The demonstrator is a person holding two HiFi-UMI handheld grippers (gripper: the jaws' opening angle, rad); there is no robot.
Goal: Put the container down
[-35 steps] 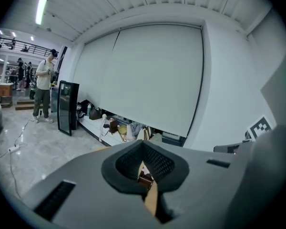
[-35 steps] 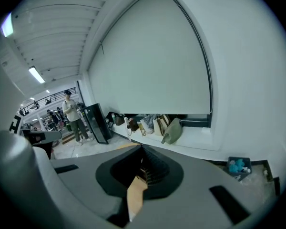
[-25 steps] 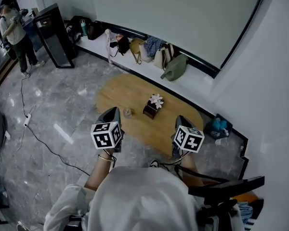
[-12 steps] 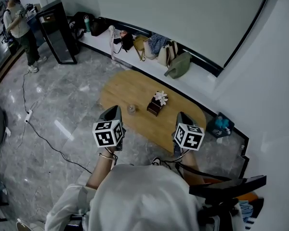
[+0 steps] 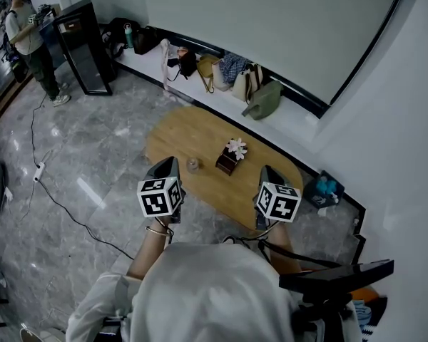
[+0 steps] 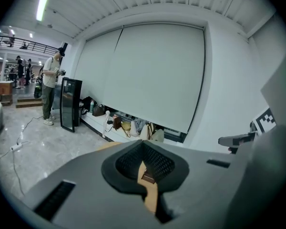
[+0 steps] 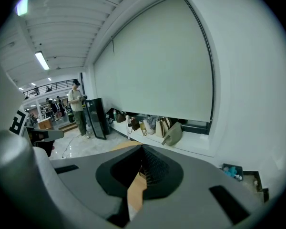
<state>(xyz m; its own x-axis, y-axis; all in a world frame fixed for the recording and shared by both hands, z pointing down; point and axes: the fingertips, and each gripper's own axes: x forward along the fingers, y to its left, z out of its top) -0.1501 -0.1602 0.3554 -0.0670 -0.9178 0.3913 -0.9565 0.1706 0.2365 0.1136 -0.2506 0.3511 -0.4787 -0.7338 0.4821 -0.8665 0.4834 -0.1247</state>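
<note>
Left hand-held gripper [image 5: 170, 164] and right hand-held gripper [image 5: 268, 173] are clenched empty, and the small clear glass container [image 5: 193, 164] at their 12 o'clock looks light, slippery, breakable, so grab its sides.

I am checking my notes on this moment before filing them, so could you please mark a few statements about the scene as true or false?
1. The left gripper and the right gripper both have their jaws shut with nothing between them. True.
2. The left gripper holds the small container. False: it stands on the table, apart from both grippers.
3. A dark box topped with a white flower sits on the table. True.
4. The table is square and white. False: it is oval and wooden.
5. Several bags lie on the ledge along the wall. True.
</note>
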